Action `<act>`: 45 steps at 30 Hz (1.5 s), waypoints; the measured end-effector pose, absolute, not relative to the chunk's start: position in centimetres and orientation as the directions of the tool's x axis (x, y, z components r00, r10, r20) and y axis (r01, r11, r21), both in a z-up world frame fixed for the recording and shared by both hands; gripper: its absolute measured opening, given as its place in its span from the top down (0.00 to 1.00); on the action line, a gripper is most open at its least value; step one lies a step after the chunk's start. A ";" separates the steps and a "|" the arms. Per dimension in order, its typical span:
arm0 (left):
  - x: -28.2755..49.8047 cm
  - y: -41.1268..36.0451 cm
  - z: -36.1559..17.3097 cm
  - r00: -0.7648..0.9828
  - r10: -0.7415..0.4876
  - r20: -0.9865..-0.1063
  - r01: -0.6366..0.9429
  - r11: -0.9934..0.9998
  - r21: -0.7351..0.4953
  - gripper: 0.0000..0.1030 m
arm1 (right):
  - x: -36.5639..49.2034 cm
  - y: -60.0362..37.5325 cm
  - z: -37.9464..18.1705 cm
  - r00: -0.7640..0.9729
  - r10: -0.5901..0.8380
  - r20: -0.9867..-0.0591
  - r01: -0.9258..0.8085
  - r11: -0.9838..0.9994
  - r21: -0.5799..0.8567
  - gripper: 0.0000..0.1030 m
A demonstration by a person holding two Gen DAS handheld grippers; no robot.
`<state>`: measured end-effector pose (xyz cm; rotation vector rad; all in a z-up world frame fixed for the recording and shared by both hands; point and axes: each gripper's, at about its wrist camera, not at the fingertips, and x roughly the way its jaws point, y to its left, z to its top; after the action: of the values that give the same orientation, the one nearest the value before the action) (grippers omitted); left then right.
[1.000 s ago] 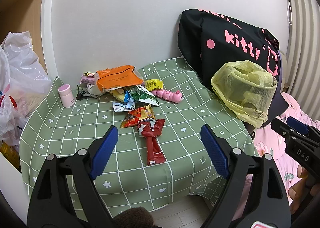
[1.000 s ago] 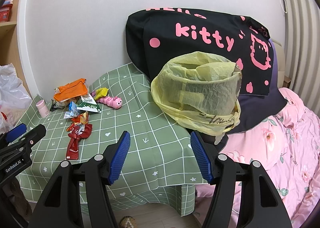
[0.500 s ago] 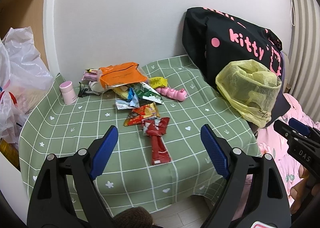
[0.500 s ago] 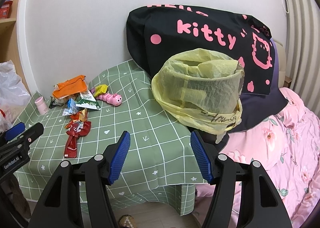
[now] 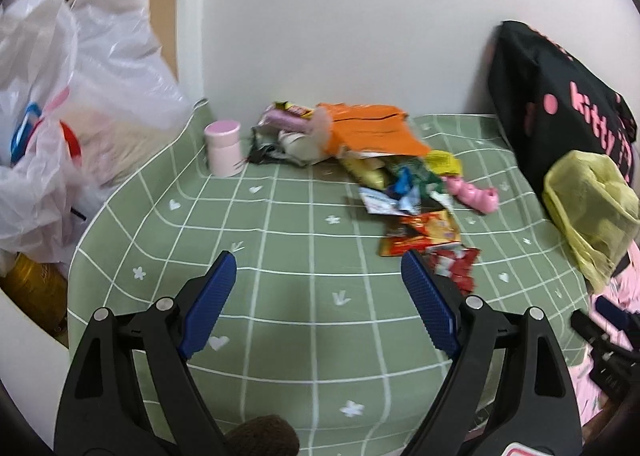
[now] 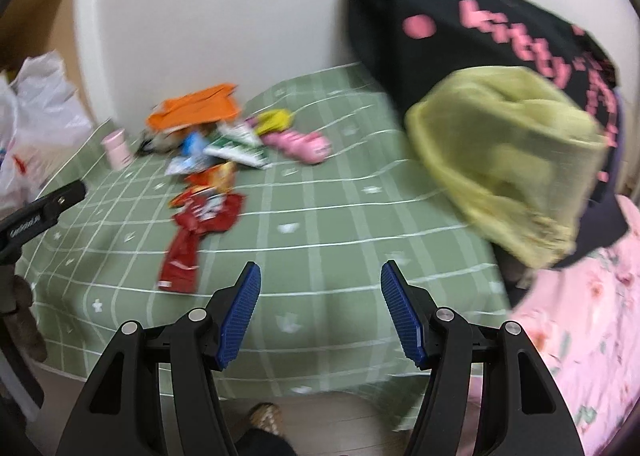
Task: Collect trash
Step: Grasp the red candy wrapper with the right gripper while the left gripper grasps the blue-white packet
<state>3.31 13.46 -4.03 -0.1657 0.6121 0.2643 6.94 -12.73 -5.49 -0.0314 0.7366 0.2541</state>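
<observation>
Both tongs, left [image 5: 318, 278] and right [image 6: 320, 290], gape empty over the worktop [image 5: 280, 296]. Wrapper pile [image 6: 208, 175] sits frame centre-left; yellow bin bag [image 6: 504, 159] waits right, mouth open, likely for drops.

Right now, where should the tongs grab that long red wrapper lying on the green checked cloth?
Grab the long red foil wrapper at its narrow lower tail, coming straight down from above with one finger on each long side. It lies flat on the green checked tablecloth, and that end sticks out clear of the other wrappers.
</observation>
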 end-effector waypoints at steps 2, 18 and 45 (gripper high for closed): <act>3.4 14.2 -4.5 0.779 0.200 -0.594 -0.300 0.951 -0.073 0.22 | 7.8 -10.9 -6.0 0.690 0.267 -0.673 -0.292 0.953 0.079 0.43; 8.3 17.1 -6.5 0.718 0.174 -0.674 -0.311 0.947 -0.086 0.22 | 15.3 -2.8 -8.3 0.522 0.460 -0.718 -0.493 0.850 0.186 0.55; 21.6 13.8 -7.8 0.615 -0.191 -0.765 -0.093 0.946 -0.312 0.33 | 18.9 -14.1 -6.9 0.642 0.241 -0.728 -0.241 0.965 0.107 0.77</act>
<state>21.64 13.77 -7.80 -0.3383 0.9112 -0.0578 18.95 -14.15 -6.92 0.0000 0.8290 0.2743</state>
